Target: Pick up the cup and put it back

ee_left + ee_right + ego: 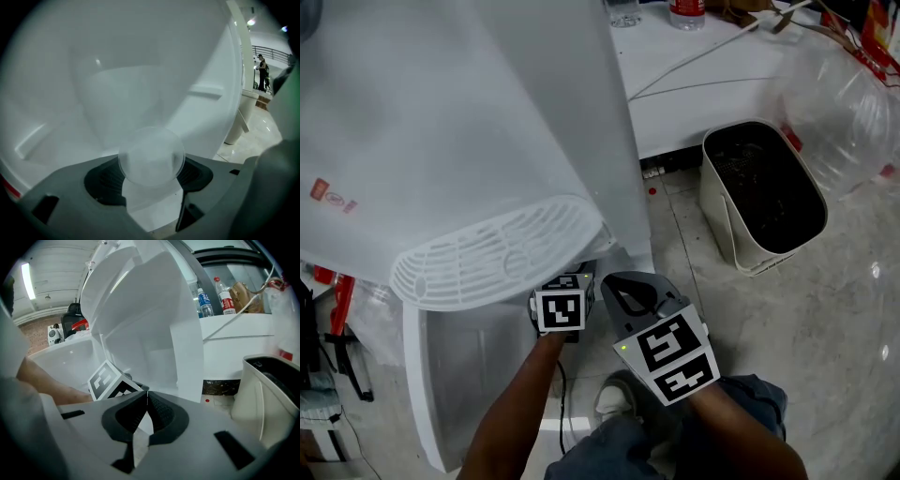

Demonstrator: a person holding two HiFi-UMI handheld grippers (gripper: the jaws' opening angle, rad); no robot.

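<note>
- Gripping a clear cup (151,157) at lower centre of its view, the left gripper (150,180) points into a white casing (469,122).
- Right gripper (147,401) is pinched closed, empty, just beside it.
- Bin (717,211) stands at right.

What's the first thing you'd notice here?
A huge white plastic shell fills the top left of the head view. Just under its edge, the left tool grips a round see-through cup. A cream bin stands on the floor at the right.
</note>
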